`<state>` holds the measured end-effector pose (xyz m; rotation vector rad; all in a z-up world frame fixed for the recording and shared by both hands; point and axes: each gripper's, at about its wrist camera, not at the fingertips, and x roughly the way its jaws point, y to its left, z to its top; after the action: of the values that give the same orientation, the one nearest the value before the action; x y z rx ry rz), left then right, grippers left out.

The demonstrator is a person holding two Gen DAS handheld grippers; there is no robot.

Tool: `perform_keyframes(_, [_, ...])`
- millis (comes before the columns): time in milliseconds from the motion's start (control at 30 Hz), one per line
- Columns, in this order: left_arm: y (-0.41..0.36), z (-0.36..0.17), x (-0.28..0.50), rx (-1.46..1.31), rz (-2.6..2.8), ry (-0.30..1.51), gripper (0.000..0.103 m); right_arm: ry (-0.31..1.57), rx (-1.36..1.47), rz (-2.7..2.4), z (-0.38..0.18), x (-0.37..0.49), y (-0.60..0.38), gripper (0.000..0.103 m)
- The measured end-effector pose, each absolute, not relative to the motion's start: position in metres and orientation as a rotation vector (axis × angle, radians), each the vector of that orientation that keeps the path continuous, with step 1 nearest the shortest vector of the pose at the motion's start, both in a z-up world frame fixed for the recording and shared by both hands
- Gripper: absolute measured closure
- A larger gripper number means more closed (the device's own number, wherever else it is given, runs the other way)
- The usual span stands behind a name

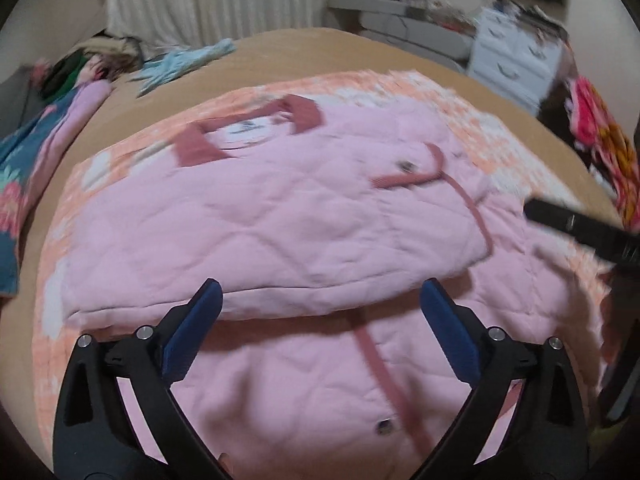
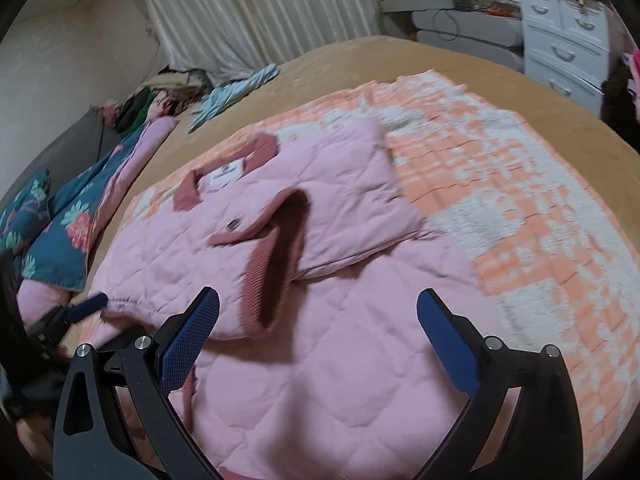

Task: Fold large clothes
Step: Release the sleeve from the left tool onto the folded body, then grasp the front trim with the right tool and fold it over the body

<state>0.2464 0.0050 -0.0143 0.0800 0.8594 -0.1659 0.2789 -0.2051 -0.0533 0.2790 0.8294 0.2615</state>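
A pink quilted jacket with a dark pink collar lies flat on an orange and white blanket. One sleeve is folded across the body, and its dark pink cuff gapes open in the right wrist view. My left gripper hovers open over the folded sleeve's near edge with nothing between its blue pads. My right gripper is open too, above the jacket just in front of the cuff. A finger of the right gripper shows at the right edge of the left wrist view.
The blanket lies on a tan bed. A floral quilt and a heap of clothes line the left side, with a light blue garment nearby. White drawers and bright fabric stand at the right.
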Motion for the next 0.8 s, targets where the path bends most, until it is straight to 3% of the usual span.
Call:
perform_keyframes(600, [0.139,0.002,0.226,-0.186,0.069,0.796,0.009,0.920,0.463,0.371,-0.095,0.302,-0.150,0.005])
perform_keyframes(633, [0.142,0.001,0.226,-0.191,0.076,0.794,0.009,0.910,0.464,0.381,-0.094,0.302,-0.149,0.008])
perform_keyframes(700, [0.146,-0.001,0.226,-0.200,0.086,0.799,0.009,0.904,0.456,0.398,-0.093,0.304,-0.145,0.026])
perform_keyframes(733, [0.149,-0.001,0.226,-0.212,0.086,0.800,0.009,0.902,0.441,0.388,-0.093,0.306,-0.142,0.028])
perform_keyframes(800, [0.152,0.000,0.223,-0.227,0.085,0.793,0.009,0.878,0.425,0.390,-0.091,0.305,-0.142,0.049])
